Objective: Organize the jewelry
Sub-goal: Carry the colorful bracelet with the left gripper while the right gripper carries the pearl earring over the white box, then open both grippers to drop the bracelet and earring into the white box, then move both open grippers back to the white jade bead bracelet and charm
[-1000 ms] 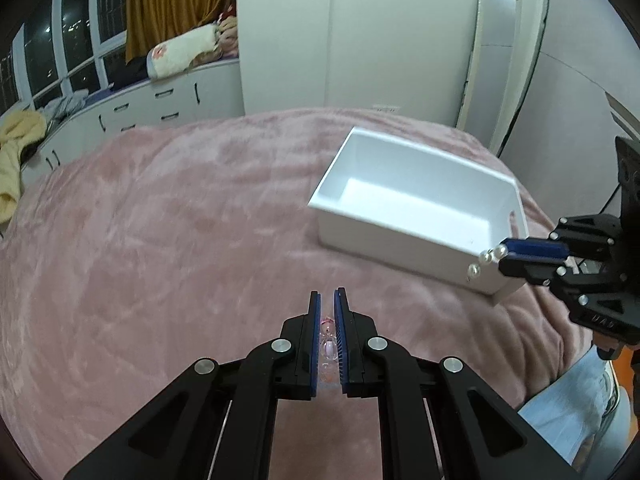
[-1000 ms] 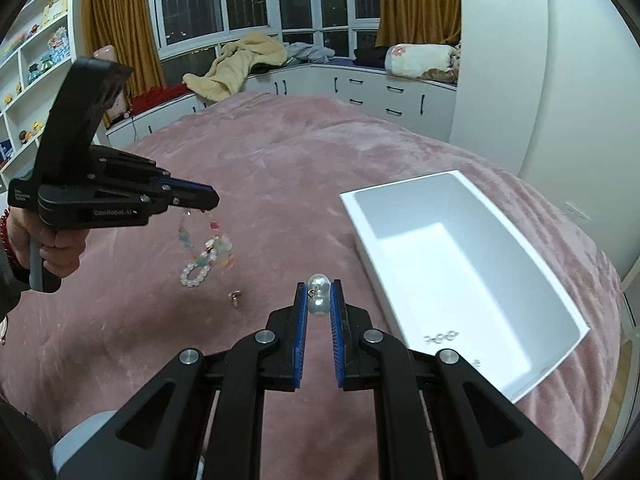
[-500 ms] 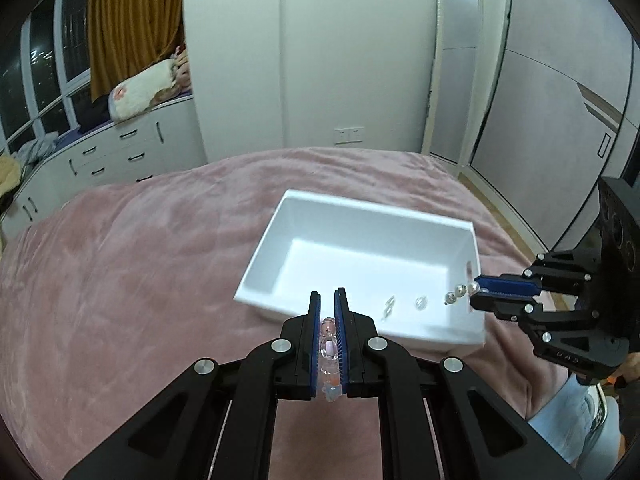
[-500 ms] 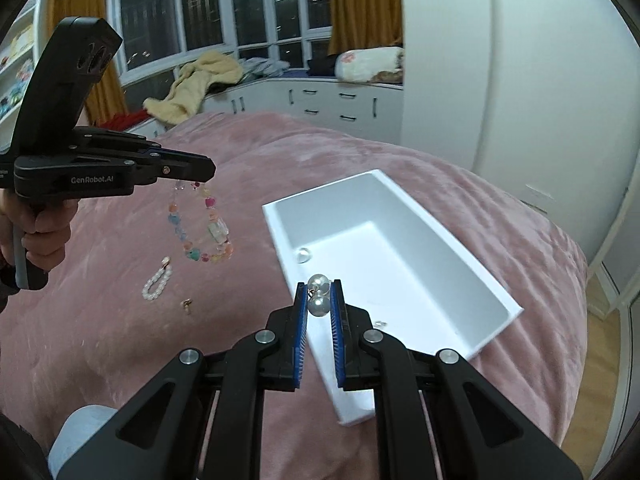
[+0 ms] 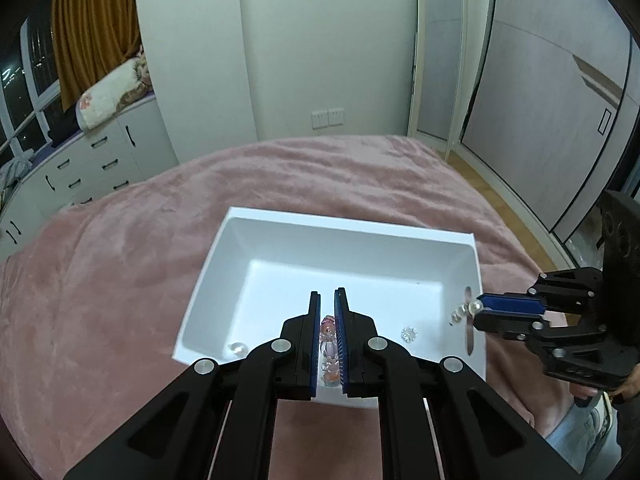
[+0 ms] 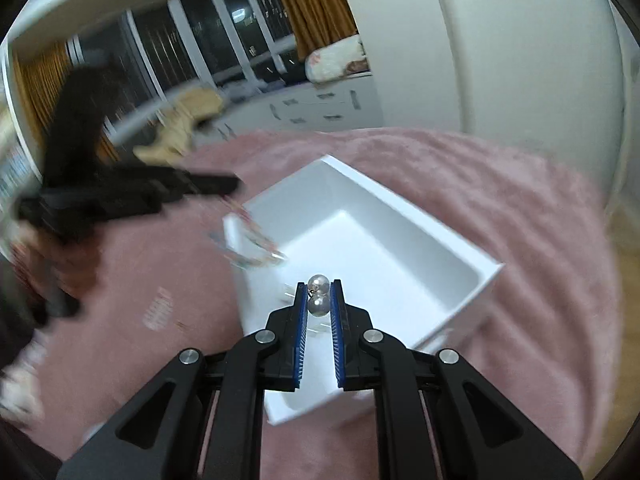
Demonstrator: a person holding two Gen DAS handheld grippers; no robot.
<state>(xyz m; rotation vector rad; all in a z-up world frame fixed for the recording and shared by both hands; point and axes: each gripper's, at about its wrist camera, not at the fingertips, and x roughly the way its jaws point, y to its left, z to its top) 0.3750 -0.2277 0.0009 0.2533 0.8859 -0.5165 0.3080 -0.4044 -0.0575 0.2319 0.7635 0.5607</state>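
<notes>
A white box [image 5: 280, 248] sits on the pink bedspread; it also shows in the right wrist view [image 6: 400, 216]. My left gripper [image 5: 328, 300] is shut on a coloured bead bracelet [image 5: 329, 344] and hangs over the box's near part. In the right wrist view the left gripper [image 6: 228, 184] is blurred, with the bracelet [image 6: 256, 244] dangling at the box's left rim. My right gripper [image 6: 319, 286] is shut on a pearl earring [image 6: 319, 298] above the box; it appears at the box's right rim in the left wrist view [image 5: 480, 306]. Small jewels [image 5: 409, 334] lie inside the box.
The pink bedspread [image 5: 120, 280] covers the bed all around the box. A pearl bracelet [image 6: 158, 312] lies blurred on the bedspread left of the box. White drawers [image 5: 80, 168] and windows stand behind; a wall and door lie beyond the bed.
Both grippers have moved in over the white box with their jewelry still held. The bracelet now hangs at the box's rim instead of over the bedspread.
</notes>
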